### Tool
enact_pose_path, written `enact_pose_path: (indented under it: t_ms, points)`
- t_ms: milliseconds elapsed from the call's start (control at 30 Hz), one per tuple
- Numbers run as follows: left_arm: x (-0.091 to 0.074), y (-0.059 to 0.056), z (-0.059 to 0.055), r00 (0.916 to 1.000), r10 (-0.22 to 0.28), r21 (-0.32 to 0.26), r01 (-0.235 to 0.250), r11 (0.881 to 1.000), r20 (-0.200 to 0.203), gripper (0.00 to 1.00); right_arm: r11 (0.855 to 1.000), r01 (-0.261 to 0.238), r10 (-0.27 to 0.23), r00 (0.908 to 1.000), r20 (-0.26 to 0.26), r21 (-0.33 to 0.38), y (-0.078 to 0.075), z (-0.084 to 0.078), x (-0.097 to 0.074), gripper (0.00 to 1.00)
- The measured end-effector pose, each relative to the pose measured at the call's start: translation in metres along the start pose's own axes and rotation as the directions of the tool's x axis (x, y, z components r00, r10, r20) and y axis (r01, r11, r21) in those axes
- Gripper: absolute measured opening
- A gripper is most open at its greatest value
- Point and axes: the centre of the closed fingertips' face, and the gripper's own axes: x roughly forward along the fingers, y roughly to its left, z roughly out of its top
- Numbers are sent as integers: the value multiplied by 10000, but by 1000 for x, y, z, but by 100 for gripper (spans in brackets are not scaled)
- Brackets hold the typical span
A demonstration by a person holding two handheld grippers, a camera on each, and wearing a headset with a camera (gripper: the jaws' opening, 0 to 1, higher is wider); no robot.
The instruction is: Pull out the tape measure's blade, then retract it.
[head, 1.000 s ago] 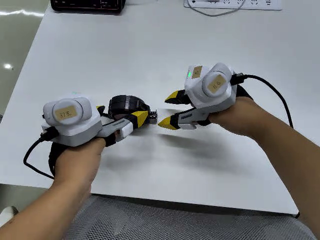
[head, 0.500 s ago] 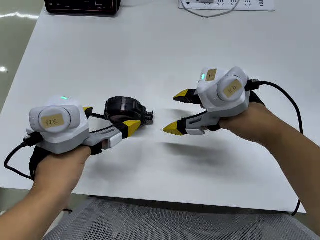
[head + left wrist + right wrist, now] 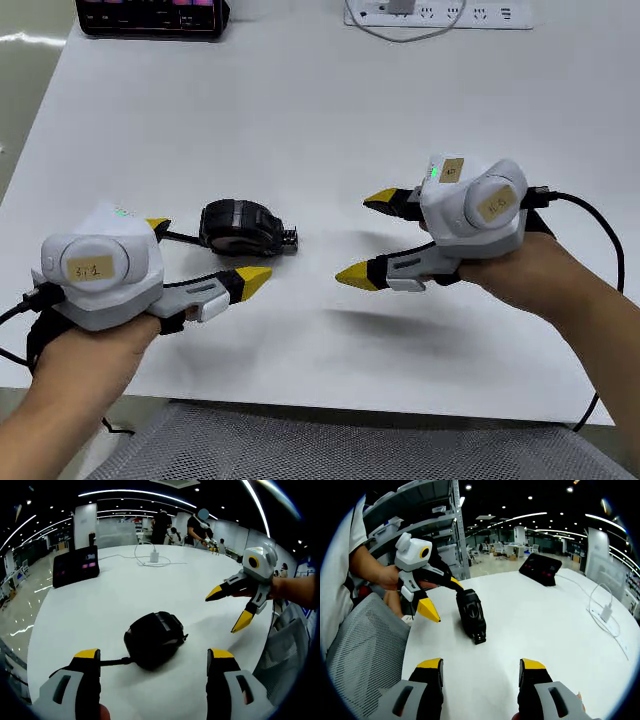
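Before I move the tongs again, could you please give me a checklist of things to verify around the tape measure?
1. Left tongs open: ok.
2. Right tongs open: ok.
3. Tape measure lies on the table, gripped by neither tongs: ok.
4. Hook sits at the case's mouth, with no blade drawn out: ok.
5. Hook end faces the right tongs: ok.
6. Strap free of the left jaw: cannot tell; it runs right up to that jaw.
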Motion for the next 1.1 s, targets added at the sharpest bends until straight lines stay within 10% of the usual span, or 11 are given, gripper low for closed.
enact_pose_path:
  t_ms: [1100]
  points:
    - [-26,-10,3,9927,-1172,1478,1120,9827,267,98,9897,1382,-1375,9903,-196,383,-12,-23,-64,73]
